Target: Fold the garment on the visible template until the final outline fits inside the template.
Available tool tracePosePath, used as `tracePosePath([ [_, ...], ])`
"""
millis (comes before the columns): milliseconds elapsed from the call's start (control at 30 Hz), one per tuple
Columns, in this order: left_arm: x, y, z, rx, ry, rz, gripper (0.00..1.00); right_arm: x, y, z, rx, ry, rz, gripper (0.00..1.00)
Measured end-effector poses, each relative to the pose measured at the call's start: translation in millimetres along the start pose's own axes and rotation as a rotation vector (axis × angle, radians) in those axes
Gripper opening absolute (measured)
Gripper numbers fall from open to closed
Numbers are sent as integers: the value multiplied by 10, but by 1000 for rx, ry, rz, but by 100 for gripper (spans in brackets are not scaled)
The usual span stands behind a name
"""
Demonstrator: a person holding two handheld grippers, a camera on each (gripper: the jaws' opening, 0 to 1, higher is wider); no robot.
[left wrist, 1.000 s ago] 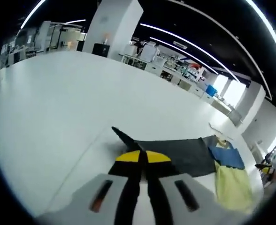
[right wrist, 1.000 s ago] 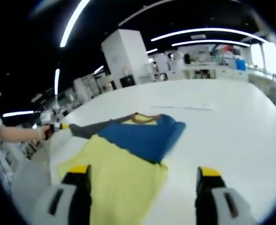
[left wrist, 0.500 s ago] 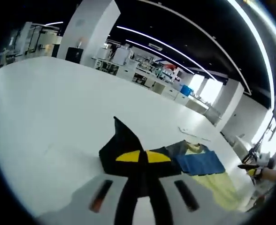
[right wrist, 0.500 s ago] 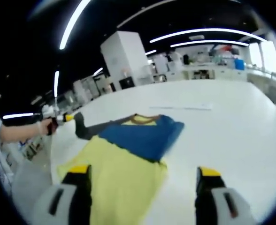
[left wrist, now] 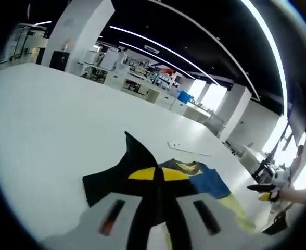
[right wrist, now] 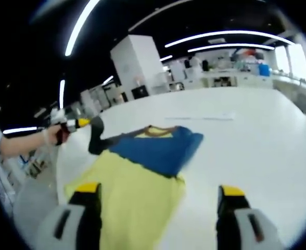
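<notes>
Yellow-tipped, my left claw (left wrist: 157, 174) is clenched on the dark grey sleeve (left wrist: 127, 172) of the garment (left wrist: 205, 179), with the jaws pressed together and the cloth bunched over them. In the right gripper view, I see that same left claw (right wrist: 83, 123) raised at the tabletop's near-left edge, with the sleeve (right wrist: 97, 136) hanging from it as a limp strip. My right claw (right wrist: 158, 195) is released. Its jaws stand wide apart, one over the yellow panel (right wrist: 129, 198) and the other over bare tabletop (right wrist: 257, 130).

The garment lies flat on the white tabletop. A blue panel (right wrist: 161, 148) sits beyond the yellow one, with a brown collar (right wrist: 154, 131) at the far end.

Handling judgement: the fabric is light, soft and limp. It will sag from a single grip point and drag the body if pulled hard. I would take hold at hems, cuffs or corners, pinching one layer, and lay each fold down slowly so that it does not slide.

Limits of view: I cannot make out any template outline on the tabletop. A thin pale strip (right wrist: 202, 118) lies beyond the collar, and I cannot tell what it is. My own right jaws cut off the near hem of the yellow panel. The far sleeve cannot be identified.
</notes>
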State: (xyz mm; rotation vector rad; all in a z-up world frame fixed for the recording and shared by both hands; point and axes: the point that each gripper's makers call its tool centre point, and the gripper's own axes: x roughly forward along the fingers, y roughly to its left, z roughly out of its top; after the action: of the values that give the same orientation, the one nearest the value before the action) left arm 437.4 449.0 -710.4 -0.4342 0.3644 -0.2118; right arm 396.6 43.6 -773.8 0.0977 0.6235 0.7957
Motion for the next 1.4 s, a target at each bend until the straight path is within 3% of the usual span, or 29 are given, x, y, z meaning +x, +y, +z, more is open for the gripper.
tracePosePath([
  [633,759,-992,-158,32,69,-185,0,-61,-69,-102,29,-5,-13,92],
  [1067,1178,-1541,-288,28,102,-285,0,-151,-157,-166,60,-17,-36,91],
  [1400,1427,-2039,-581,10,136,-367,0,-237,-259,-262,86,-15,-58,91],
])
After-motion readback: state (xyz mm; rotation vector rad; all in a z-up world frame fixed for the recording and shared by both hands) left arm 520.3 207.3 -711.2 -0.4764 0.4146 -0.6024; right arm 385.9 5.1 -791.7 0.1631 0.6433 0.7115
